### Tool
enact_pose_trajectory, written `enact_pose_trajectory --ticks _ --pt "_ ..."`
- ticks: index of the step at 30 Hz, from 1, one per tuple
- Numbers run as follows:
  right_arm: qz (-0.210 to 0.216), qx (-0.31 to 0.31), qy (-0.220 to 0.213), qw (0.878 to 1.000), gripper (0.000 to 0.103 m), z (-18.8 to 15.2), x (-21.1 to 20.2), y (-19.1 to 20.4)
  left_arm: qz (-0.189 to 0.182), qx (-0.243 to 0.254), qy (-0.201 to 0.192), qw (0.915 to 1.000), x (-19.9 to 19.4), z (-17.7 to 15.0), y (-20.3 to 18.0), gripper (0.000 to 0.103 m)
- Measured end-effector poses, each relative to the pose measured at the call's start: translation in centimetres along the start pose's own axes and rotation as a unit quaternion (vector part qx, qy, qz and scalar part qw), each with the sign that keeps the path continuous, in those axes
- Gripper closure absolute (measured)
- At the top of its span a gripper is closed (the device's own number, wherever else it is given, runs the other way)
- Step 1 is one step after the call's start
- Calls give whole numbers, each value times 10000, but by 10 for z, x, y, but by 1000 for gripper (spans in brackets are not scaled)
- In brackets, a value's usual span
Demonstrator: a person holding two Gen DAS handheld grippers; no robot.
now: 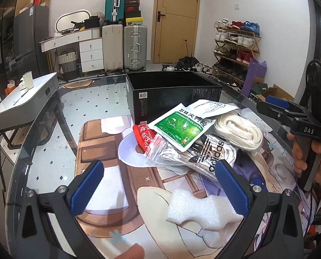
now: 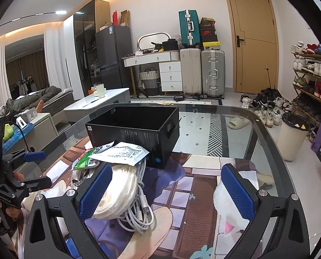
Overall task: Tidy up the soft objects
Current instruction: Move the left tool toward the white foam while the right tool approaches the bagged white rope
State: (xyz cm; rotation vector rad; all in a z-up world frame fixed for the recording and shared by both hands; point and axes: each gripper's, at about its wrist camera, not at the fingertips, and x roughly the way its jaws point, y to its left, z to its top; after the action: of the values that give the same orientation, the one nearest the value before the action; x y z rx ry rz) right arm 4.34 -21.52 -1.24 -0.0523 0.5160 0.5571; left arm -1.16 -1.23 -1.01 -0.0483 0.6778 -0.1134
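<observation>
A pile of soft items lies before an open black box (image 1: 173,95) (image 2: 134,129) on the glass table. The pile holds a green-and-white packet (image 1: 178,127), a red bag (image 1: 144,138), a clear Adidas bag (image 1: 203,155), a cream lace bundle (image 1: 239,132) (image 2: 117,192) and white cables (image 2: 142,211). A white foam piece (image 1: 201,209) rests near my left gripper (image 1: 160,185), which is open and holds nothing. My right gripper (image 2: 167,191) is open and empty; its left finger sits beside the bundle. It shows as the right gripper (image 1: 283,108) in the left wrist view.
A printed mat (image 2: 195,194) covers the table (image 1: 91,99). Beyond the table stand suitcases (image 2: 212,75), a white dresser (image 2: 160,71), a shoe rack (image 1: 236,47), a white bin (image 2: 294,136) and a low grey side table (image 1: 24,99).
</observation>
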Motion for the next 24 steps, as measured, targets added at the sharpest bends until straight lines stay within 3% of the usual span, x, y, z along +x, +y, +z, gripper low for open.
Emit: enact_pose_trajectory --ticks 24 --pt "324 -309 372 9983 1 0 18 29 -158 395 548 9976 3 -17 -37 0"
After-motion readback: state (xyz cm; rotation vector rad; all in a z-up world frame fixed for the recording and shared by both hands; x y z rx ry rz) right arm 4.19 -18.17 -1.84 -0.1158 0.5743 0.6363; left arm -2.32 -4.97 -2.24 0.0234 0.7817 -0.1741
